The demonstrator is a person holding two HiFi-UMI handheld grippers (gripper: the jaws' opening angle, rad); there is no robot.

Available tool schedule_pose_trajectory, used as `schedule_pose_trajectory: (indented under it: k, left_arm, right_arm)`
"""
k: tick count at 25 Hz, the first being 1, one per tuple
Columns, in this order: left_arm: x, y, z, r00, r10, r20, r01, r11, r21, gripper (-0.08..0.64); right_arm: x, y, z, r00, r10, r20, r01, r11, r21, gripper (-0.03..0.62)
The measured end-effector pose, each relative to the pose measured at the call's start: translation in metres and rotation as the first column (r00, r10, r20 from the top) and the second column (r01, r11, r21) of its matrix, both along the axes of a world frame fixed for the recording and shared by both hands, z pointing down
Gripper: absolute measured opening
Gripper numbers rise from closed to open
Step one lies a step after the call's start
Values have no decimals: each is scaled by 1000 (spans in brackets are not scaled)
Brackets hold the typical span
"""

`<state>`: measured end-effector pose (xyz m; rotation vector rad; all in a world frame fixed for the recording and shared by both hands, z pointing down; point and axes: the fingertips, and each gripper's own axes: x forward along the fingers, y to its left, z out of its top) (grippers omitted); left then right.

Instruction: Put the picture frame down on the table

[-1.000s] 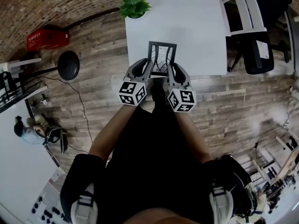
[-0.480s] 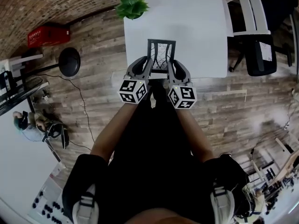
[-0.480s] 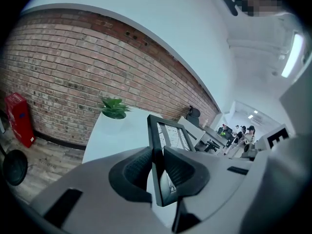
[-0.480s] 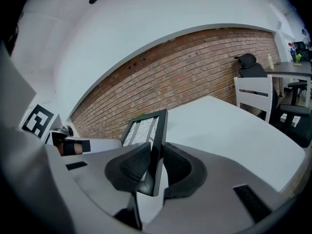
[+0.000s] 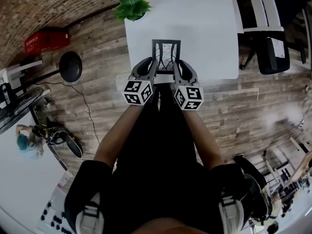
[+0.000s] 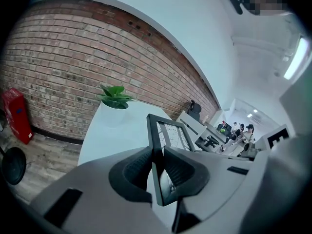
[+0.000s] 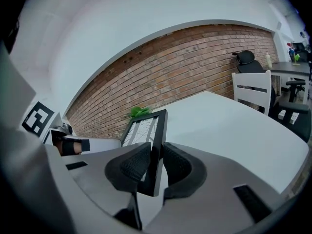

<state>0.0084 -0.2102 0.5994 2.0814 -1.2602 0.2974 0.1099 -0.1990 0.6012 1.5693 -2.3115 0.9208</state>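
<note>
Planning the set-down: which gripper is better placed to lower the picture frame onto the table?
Neither alone: the left gripper clamps the picture frame at its left edge, the right gripper at its right, side by side, over the table. Probably lower with both.

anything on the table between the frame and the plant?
Nothing: bare white table between the picture frame and the potted plant, shown in head view and left gripper view.

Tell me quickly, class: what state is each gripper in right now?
Left gripper: closed on the picture frame, at its left edge.
Right gripper: closed on the same frame's right edge.
</note>
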Motion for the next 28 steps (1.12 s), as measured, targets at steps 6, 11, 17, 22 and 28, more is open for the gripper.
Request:
schedule_pose_trajectory:
  k: [6,11,17,22,28]
  left_arm:
    - [2,-5,17,999,37,1,-37,999,-17,82]
    - [1,-8,34,997,74,6,-74,996,-41,83]
    - [-1,-19,49,997,81,8,-80,995,-62,81]
    - [1,-23,64,993,118,14,-116,990,-83,82]
    - [0,-25,81,988,149,31,-144,983,-113,83]
  right_arm:
    - [1,-3,17,1000,16,-15,-16,1000,-15,74]
    - [0,-4,32,999,28,-25,-29,999,-38,74]
    - [-3,-10,50,999,35,-26,-36,997,-62,75]
    - [-2,-14,63,998,45,-36,-48,996,-81,75]
    - [-4,-14,79,998,46,-43,-51,993,-109,75]
